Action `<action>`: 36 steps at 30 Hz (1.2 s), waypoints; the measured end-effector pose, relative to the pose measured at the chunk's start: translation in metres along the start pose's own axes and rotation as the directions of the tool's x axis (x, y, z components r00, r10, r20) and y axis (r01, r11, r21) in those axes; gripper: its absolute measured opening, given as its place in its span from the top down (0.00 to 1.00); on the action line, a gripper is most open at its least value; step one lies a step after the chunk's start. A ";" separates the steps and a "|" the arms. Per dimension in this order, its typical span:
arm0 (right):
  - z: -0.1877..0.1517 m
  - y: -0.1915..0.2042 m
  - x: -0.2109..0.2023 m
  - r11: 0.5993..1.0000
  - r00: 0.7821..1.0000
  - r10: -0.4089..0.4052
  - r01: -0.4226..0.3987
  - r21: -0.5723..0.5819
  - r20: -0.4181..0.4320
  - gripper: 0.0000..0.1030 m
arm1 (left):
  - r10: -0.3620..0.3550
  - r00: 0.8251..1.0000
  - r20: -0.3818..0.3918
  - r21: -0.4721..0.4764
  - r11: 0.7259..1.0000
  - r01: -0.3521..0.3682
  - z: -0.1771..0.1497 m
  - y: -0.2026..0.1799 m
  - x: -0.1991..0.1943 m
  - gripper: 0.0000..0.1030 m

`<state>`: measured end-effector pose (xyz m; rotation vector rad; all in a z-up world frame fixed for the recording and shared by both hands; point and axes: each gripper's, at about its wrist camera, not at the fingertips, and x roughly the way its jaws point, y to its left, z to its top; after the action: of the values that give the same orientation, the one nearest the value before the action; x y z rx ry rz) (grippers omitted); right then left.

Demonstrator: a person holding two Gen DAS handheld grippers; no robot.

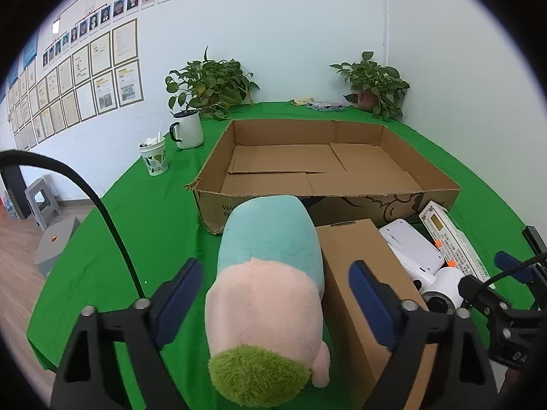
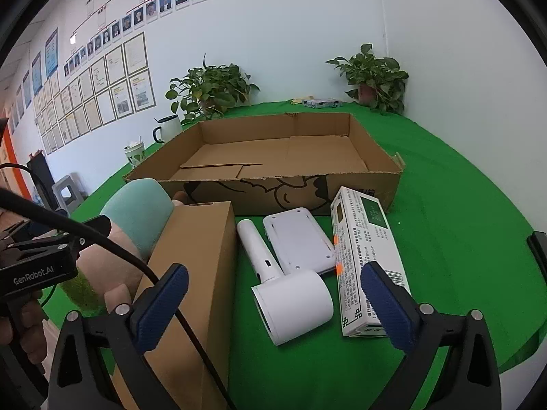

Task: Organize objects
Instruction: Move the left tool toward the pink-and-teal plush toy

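A plush toy (image 1: 270, 283), teal, pink and green, lies on the green table between the open fingers of my left gripper (image 1: 275, 295), which straddles it without closing. A closed brown carton (image 1: 362, 273) lies right beside it; it also shows in the right wrist view (image 2: 198, 266). My right gripper (image 2: 273, 302) is open and empty above a white hair dryer (image 2: 283, 287). A white flat device (image 2: 297, 239) and a long white printed box (image 2: 369, 259) lie next to the dryer. A large open cardboard tray (image 2: 372, 184) stands behind them, empty inside.
A white mug (image 1: 187, 129) and a patterned paper cup (image 1: 154, 157) stand left of the tray. Two potted plants (image 1: 210, 85) (image 1: 374, 85) and a small flat packet (image 1: 324, 106) sit along the far wall. The table's edge drops off at left, with grey stools (image 1: 41, 198) beyond.
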<state>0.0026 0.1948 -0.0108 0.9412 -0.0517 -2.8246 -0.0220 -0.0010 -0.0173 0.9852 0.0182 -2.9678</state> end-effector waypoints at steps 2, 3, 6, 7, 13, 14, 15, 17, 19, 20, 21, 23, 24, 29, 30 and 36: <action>0.002 0.000 0.006 1.000 1.000 -0.006 0.006 -0.011 -0.018 0.55 | -0.049 0.999 -0.024 0.008 0.999 0.050 0.001 -0.002 0.005 0.85; 0.002 0.001 0.008 1.000 0.999 -0.015 0.014 -0.021 -0.028 0.74 | -0.063 0.997 -0.034 0.009 0.998 0.063 0.002 -0.003 0.007 0.96; 0.003 0.002 0.013 0.999 0.999 -0.024 0.023 -0.029 -0.030 0.81 | -0.057 0.998 -0.006 0.025 0.998 0.057 0.003 -0.005 0.005 0.94; 0.005 0.002 0.014 0.999 0.999 -0.020 0.019 -0.028 -0.031 0.78 | -0.046 0.999 0.011 0.022 0.999 0.045 0.004 -0.006 0.003 0.77; 0.009 -0.001 0.018 0.992 0.993 -0.120 0.120 -0.032 -0.001 0.01 | -0.022 0.996 0.084 -0.015 1.000 0.023 0.010 0.000 -0.007 0.00; 0.010 -0.003 0.019 0.991 0.992 -0.128 0.127 -0.035 -0.003 0.01 | -0.017 0.997 0.075 -0.011 1.000 0.018 0.011 -0.001 -0.005 0.00; 0.010 -0.005 0.021 0.991 0.991 -0.131 0.130 -0.032 -0.010 0.01 | -0.015 0.998 0.066 -0.012 1.000 0.016 0.011 -0.002 -0.003 0.00; 0.010 -0.011 0.024 0.992 0.992 -0.127 0.127 -0.007 -0.026 0.00 | -0.027 0.999 0.045 -0.014 1.000 0.027 0.011 -0.001 0.000 0.00; 0.010 -0.015 0.027 0.993 0.992 -0.120 0.120 0.010 -0.039 0.00 | -0.032 0.999 0.036 -0.014 0.999 0.033 0.009 -0.001 0.002 0.00; 0.009 -0.017 0.028 0.992 0.992 -0.122 0.123 0.014 -0.041 0.00 | -0.034 0.999 0.034 -0.012 0.999 0.034 0.009 -0.002 0.002 0.00; 0.009 -0.016 0.029 0.992 0.991 -0.124 0.125 0.015 -0.042 0.00 | -0.035 0.999 0.032 -0.011 0.999 0.036 0.008 -0.001 0.003 0.00; 0.007 -0.017 0.029 0.993 0.992 -0.120 0.121 0.010 -0.042 0.00 | -0.038 0.999 0.028 -0.007 0.999 0.039 0.008 -0.003 0.004 0.00; 0.006 -0.016 0.029 0.993 0.992 -0.118 0.119 0.005 -0.043 0.00 | -0.041 0.999 0.026 -0.007 0.999 0.041 0.008 -0.003 0.005 0.00; 0.004 -0.012 0.034 0.996 0.994 -0.093 0.093 0.005 -0.066 0.00 | -0.049 0.999 0.021 -0.015 0.999 0.049 0.007 -0.002 0.007 0.00; 0.004 -0.012 0.036 0.996 0.994 -0.088 0.089 0.005 -0.072 0.00 | -0.049 0.999 0.021 -0.016 0.999 0.049 0.007 -0.002 0.007 0.00; 0.002 -0.012 0.038 0.995 0.992 -0.101 0.101 -0.001 -0.074 0.00 | -0.049 0.999 0.021 -0.014 0.999 0.049 0.007 -0.002 0.007 0.00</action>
<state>-0.0307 0.2004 -0.0326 1.0770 0.0018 -2.8785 -0.0321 0.0009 -0.0161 0.9670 0.0648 -3.0170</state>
